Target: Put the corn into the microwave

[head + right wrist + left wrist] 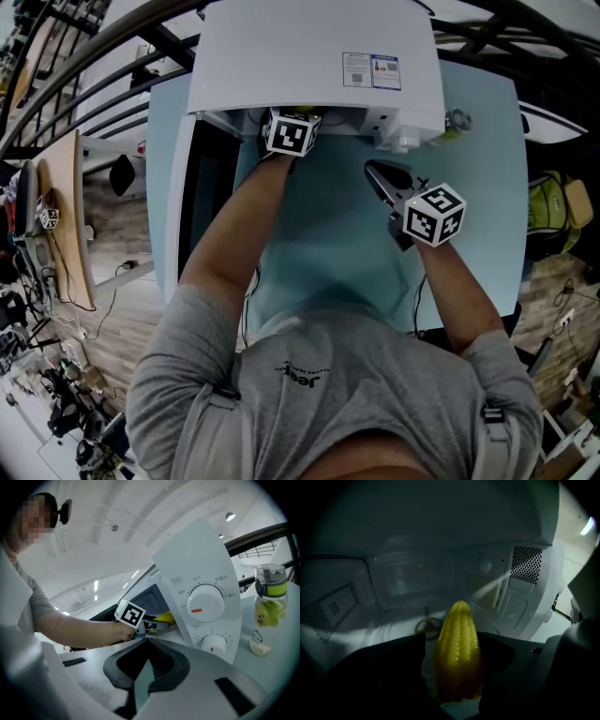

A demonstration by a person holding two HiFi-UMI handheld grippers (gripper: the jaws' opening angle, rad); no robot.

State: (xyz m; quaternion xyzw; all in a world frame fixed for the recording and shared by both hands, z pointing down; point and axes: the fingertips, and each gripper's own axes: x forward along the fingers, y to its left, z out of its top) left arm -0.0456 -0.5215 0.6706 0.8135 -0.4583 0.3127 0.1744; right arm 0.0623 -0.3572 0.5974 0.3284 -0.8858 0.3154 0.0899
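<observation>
corn (458, 653) in microwave (309, 56), bottle (270, 597) right of microwave

corn (458, 653): yellow cob, tip toward the back wall | place: inside the cavity | microwave (309, 56): white, door open

The pale blue counter (328, 234) carries a white microwave (319, 56) at its 12 o'clock edge, with the door swung open toward 9 o'clock. Just beside the microwave, at about 2 o'clock, stands a clear bottle (269, 597) with a green lid. A small white object (257, 646) lies at its base.
</observation>
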